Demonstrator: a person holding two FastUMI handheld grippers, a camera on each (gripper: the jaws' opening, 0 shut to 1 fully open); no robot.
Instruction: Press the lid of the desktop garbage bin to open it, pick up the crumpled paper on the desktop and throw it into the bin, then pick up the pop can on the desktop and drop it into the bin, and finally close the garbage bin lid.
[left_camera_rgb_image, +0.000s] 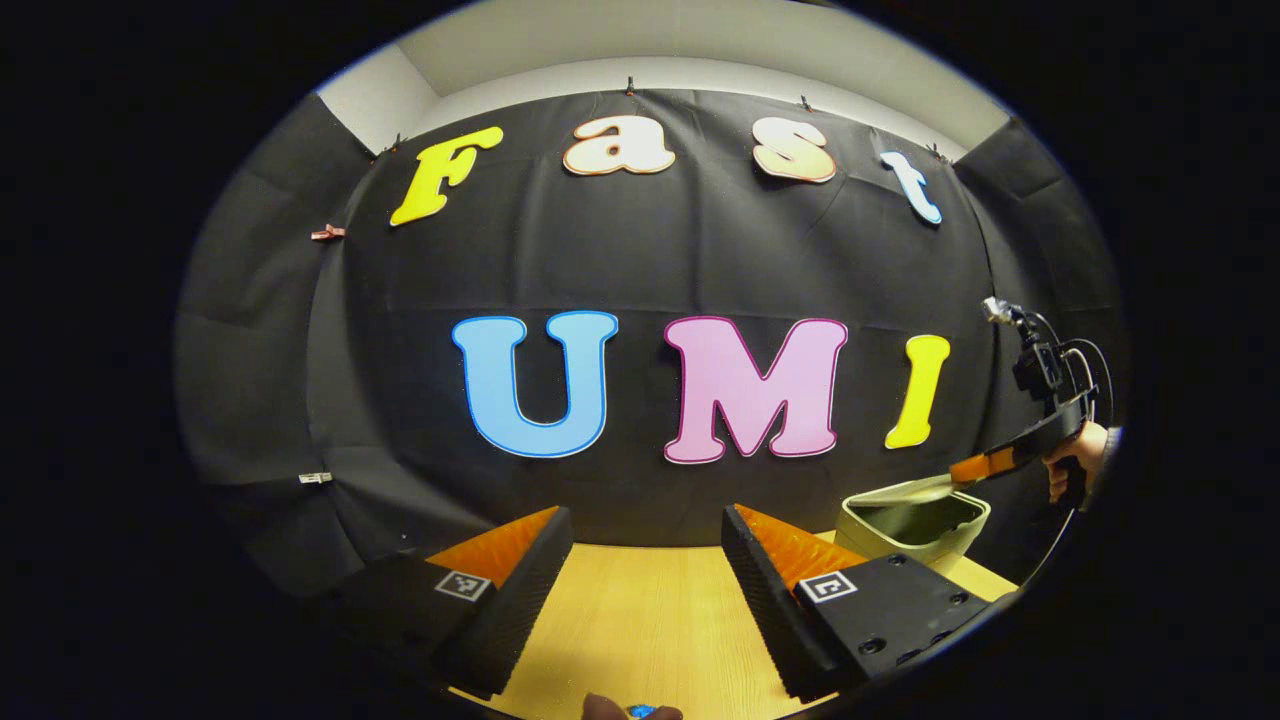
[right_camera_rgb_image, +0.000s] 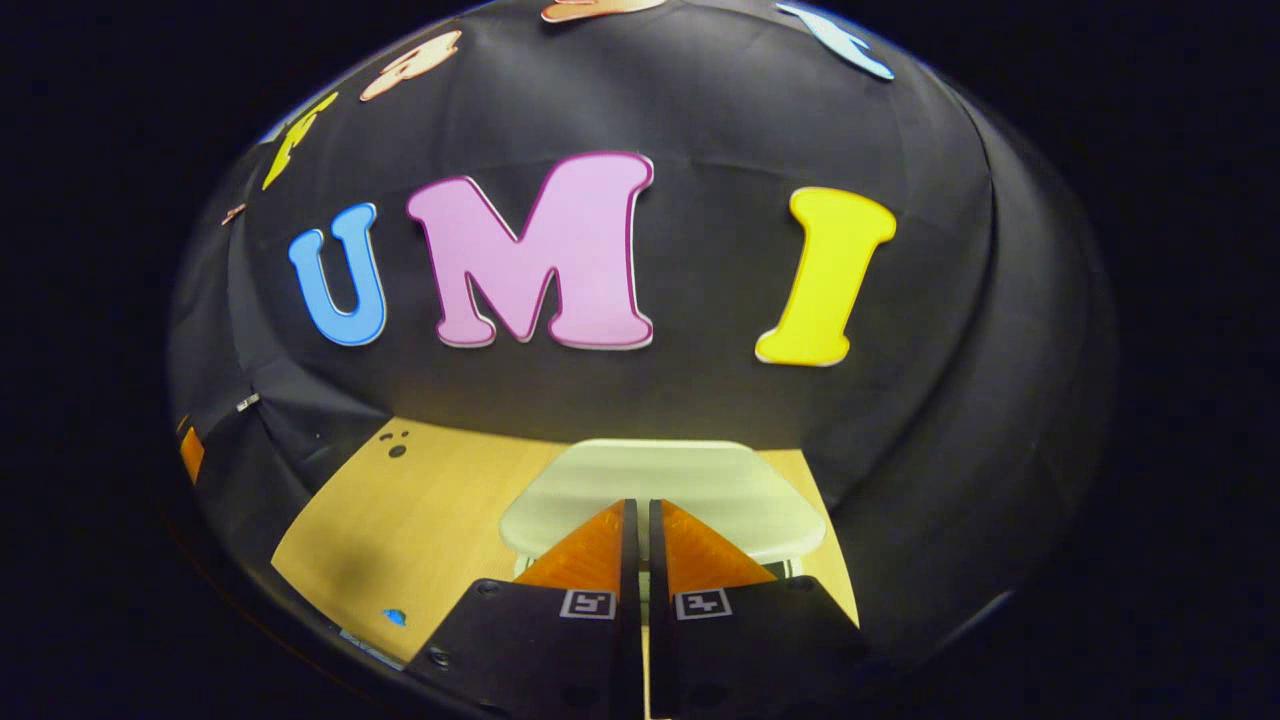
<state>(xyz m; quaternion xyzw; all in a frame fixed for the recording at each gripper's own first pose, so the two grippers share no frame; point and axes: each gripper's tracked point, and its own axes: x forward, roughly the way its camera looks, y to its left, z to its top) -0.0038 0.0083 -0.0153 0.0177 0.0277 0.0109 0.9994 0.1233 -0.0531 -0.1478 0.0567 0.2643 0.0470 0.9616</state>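
Left gripper view: pale green plastic desktop bin (left_camera_rgb_image: 912, 522) sits open at far right on the light wooden table (left_camera_rgb_image: 640, 620), dark inside; the right gripper (left_camera_rgb_image: 962, 472), held by a hand (left_camera_rgb_image: 1078, 460), has its tips at the raised lid (left_camera_rgb_image: 905, 490). Left gripper (left_camera_rgb_image: 646, 545) spread wide, holding nothing, bin well off to its right. Right gripper view: right gripper pressed together, tips on the lid, which hides the bin body. Bin contents unreadable.

Black cloth wall (left_camera_rgb_image: 700, 270) hangs behind a light wooden table (left_camera_rgb_image: 640, 620).
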